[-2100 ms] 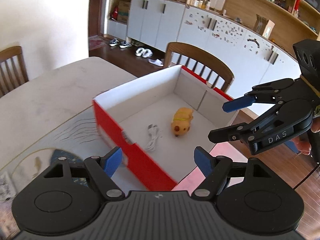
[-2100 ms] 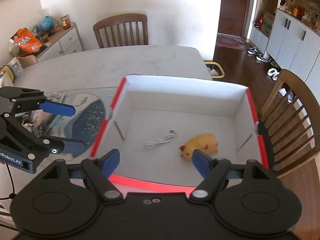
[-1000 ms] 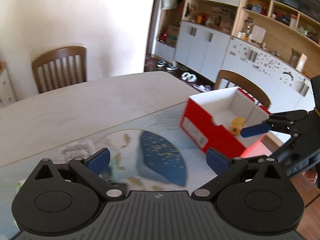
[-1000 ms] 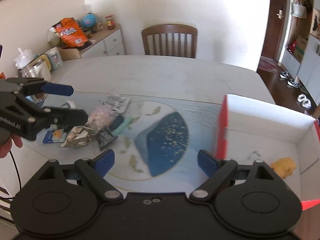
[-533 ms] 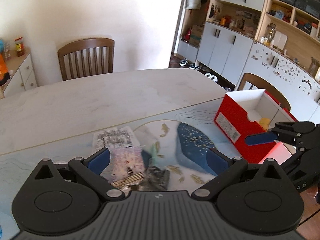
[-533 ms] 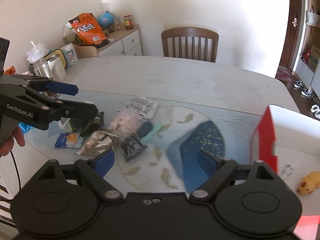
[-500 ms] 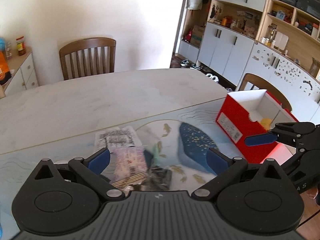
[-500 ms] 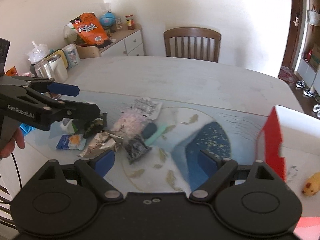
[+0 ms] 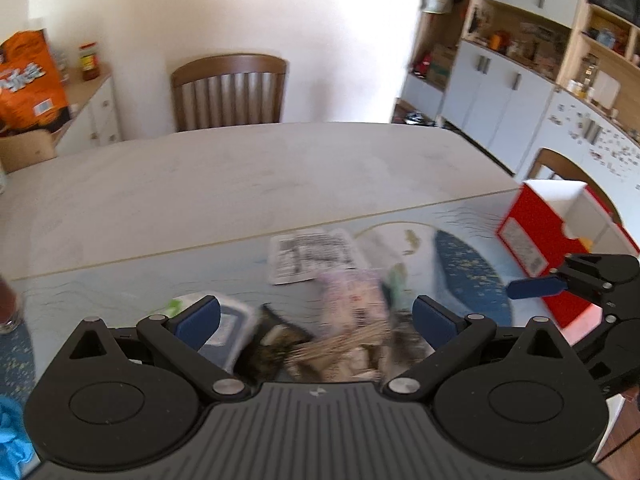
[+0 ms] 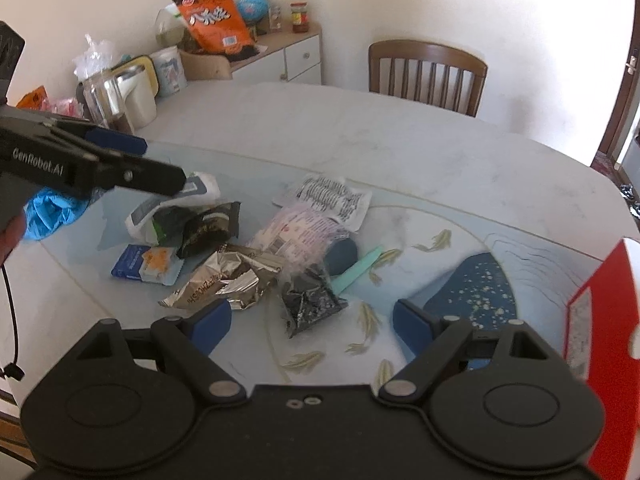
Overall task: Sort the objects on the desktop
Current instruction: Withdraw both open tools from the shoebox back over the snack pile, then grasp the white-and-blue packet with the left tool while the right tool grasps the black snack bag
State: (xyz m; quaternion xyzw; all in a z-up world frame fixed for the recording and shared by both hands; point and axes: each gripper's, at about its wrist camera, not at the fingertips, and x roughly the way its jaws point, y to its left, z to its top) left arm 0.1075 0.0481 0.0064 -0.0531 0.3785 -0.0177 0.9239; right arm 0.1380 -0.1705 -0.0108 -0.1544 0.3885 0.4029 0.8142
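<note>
**Q:** Packets in a heap, red box off to the side. How would you go at this from here?

**Me:** Left wrist view first. It's blurry, but my left gripper (image 9: 316, 316) hangs over the pile with its fingers spread and nothing between them. The pink packet (image 9: 354, 300) sits just under it, its long axis running away from the camera. The red box (image 9: 536, 240) is well right of the pile, and my right gripper (image 9: 560, 280) is near its front wall.

Right wrist view: the right gripper (image 10: 312, 320) is spread wide too, also empty. The black packet (image 10: 310, 300) lies nearest it, at the pile's near edge, long axis tilted near-left to far-right. The crumpled foil wrapper (image 10: 224, 282) touches it on the left; the box's red wall (image 10: 596, 312) is far right of the pile.

I'd take an edge piece first, fingers set across its short side, and come down straight so its neighbours don't drag.
</note>
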